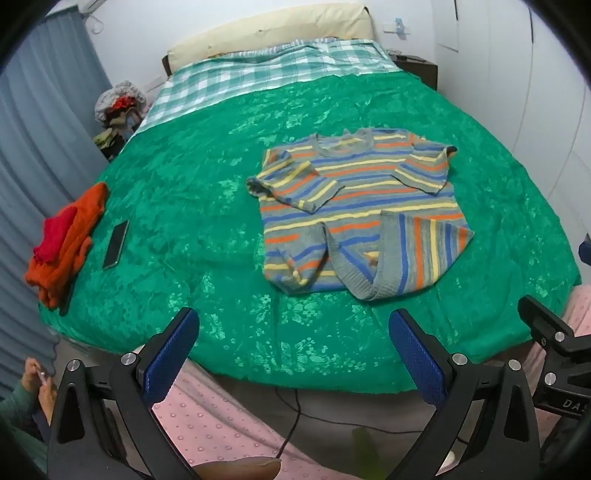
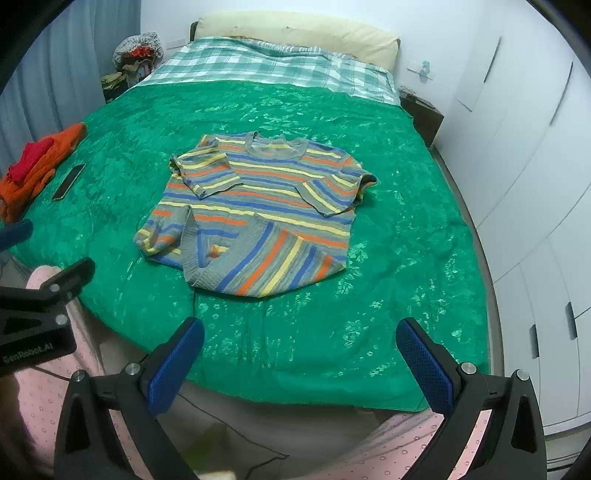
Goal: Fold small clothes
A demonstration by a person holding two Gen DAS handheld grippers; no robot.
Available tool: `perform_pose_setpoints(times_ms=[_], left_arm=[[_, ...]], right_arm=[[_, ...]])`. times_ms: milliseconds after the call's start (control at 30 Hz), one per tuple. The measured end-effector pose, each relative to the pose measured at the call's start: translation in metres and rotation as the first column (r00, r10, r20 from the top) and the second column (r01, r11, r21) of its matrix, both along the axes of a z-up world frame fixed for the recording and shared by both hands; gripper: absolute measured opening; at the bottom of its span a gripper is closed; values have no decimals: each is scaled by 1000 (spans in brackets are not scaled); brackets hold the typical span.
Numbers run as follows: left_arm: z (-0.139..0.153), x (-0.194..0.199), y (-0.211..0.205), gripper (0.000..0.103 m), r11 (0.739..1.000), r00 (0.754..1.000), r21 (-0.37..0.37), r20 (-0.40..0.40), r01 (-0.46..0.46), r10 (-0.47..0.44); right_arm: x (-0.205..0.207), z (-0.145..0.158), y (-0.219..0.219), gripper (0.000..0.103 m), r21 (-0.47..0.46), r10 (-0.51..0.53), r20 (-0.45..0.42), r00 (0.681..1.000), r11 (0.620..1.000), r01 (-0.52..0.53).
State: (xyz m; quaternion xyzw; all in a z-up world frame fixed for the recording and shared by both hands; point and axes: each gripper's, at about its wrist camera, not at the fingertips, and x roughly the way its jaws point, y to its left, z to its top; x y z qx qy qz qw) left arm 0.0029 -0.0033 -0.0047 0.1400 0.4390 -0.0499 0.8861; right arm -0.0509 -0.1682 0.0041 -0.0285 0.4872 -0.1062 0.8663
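Note:
A small striped sweater in grey, blue, orange and yellow lies on the green bedspread, neck toward the headboard. Both sleeves are folded in across the chest, and the bottom hem corner is turned up. It also shows in the right wrist view. My left gripper is open and empty, held back over the near bed edge. My right gripper is open and empty, also short of the sweater.
A pile of orange and red clothes and a dark phone lie at the bed's left edge. A plaid sheet and pillow lie at the head. White wardrobe doors stand on the right. A cable runs on the floor.

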Motion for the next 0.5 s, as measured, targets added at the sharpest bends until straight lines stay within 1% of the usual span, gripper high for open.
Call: perform_pose_setpoints(times_ms=[500], left_arm=[[-7,1,6,103,1000,1000,13,-11,6,-6]], right_arm=[[3,-4,0,102,4,-3,-10,1000,1000,3]])
